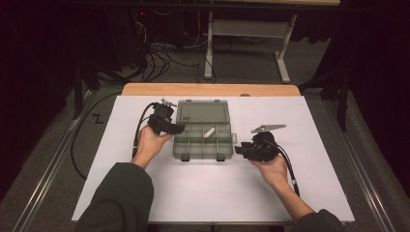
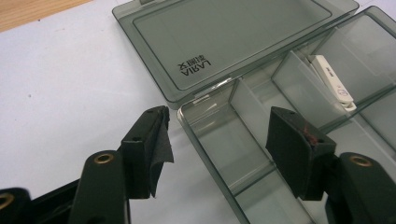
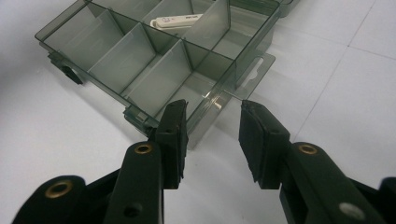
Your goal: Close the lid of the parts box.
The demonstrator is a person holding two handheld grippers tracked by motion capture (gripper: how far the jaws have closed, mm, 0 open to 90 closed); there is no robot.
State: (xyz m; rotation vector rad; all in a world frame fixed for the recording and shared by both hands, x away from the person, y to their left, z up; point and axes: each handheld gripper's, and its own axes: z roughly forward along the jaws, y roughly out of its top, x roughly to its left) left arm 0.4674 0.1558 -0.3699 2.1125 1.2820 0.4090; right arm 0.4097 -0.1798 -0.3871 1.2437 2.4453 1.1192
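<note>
both forearms enter the high view from 6 o'clock, each hand carrying a gripper. left gripper (image 1: 180, 129) sits at the 9 o'clock side of the organiser box (image 1: 194, 150), its jaws spread and straddling the box's corner wall; in the left gripper view one jaw is outside on the white sheet (image 1: 300, 121), the other over a compartment, neither pad pressing. right gripper (image 1: 238, 151) is at the box's 3 o'clock corner, jaws spread with the box's hanging tab (image 3: 252, 77) just ahead of them, nothing pinched. a white stick-shaped item (image 1: 209, 132) lies in 1 inner compartment; print on it is too small to read. the lid (image 1: 202, 112) lies flat open at 12 o'clock, with embossed writing seen mirrored, latin letters and 3 characters i cannot read surely. a wooden table edge (image 1: 210, 89) shows beyond the sheet; cables (image 1: 157, 60) and a desk frame (image 1: 283, 60) stand on the floor behind.
</note>
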